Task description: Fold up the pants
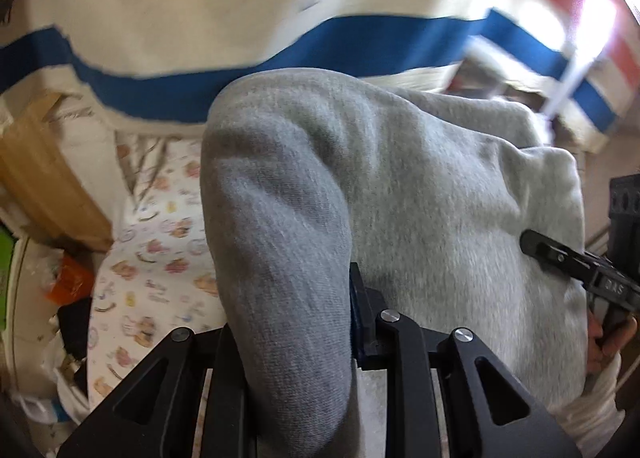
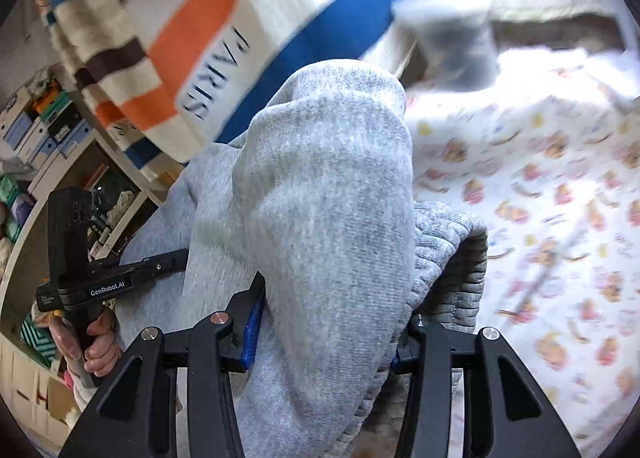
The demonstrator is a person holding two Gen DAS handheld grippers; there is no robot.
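Note:
Light grey sweat pants [image 1: 400,186] hang lifted between both grippers. In the left wrist view, a fold of the pants drapes over my left gripper [image 1: 296,298], which is shut on the cloth. Its left finger is hidden under the fabric. My right gripper [image 1: 536,246] comes in from the right edge, its tip against the same cloth. In the right wrist view, my right gripper [image 2: 332,318] is shut on a thick bunch of the pants [image 2: 328,198], with the ribbed waistband [image 2: 452,258] beside its right finger. My left gripper [image 2: 172,258], held by a hand [image 2: 96,346], grips the cloth at the left.
A cream blanket [image 1: 200,18] with orange and blue stripes and PARIS lettering [image 2: 212,74] lies behind the pants. A white cartoon-print sheet [image 2: 540,198] covers the surface below. A cardboard box [image 1: 44,178] sits at the left, and shelves of boxes [image 2: 44,126] stand beyond.

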